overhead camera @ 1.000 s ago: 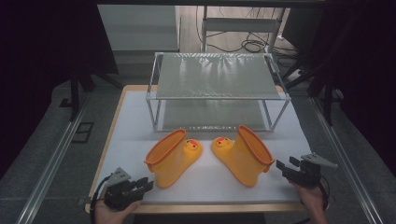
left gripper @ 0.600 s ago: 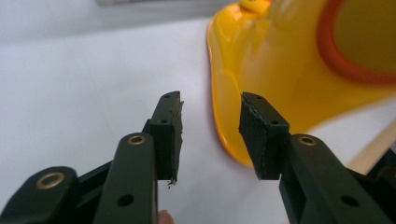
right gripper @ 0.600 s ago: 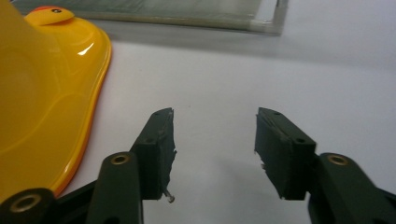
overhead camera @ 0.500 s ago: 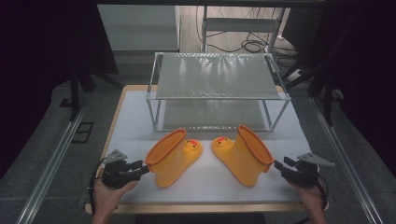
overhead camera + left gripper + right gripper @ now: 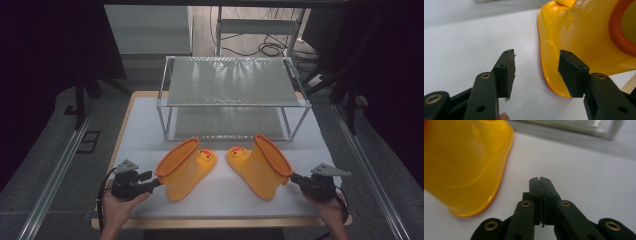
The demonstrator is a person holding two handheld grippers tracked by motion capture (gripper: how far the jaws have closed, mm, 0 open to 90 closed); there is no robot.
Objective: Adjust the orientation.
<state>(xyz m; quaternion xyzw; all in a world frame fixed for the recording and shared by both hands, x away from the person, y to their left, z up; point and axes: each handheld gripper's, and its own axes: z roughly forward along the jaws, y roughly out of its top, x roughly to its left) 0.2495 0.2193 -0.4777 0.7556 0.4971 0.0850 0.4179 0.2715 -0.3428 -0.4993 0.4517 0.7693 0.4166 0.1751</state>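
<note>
1. High view: two yellow rubber boots lie on their sides on a white table (image 5: 150, 125), toes with duck faces turned toward each other, orange-rimmed openings facing outward.
2. The left boot (image 5: 186, 167) lies left of centre, its opening toward the left gripper (image 5: 156, 181); the right boot (image 5: 261, 167) lies right of centre, its opening toward the right gripper (image 5: 293, 176).
3. The boots are near each other but apart, with bare table between the two toes.
4. Behind them stands a metal-framed rack (image 5: 232, 82) with a mesh top, well clear of both boots.
5. Left gripper view: the left gripper (image 5: 536, 68) stands wide, and its jaws have just been opening. Nothing lies between the pads; the sole edge of the left boot (image 5: 579, 32) sits just beyond the right-hand pad, which overlaps it in the picture, though contact cannot be told.
6. Right gripper view: the right gripper (image 5: 540, 179) has just been closing and its jaws now meet with nothing between them. The right boot (image 5: 464, 162) lies just beside it, to the upper left, not touched.
</note>
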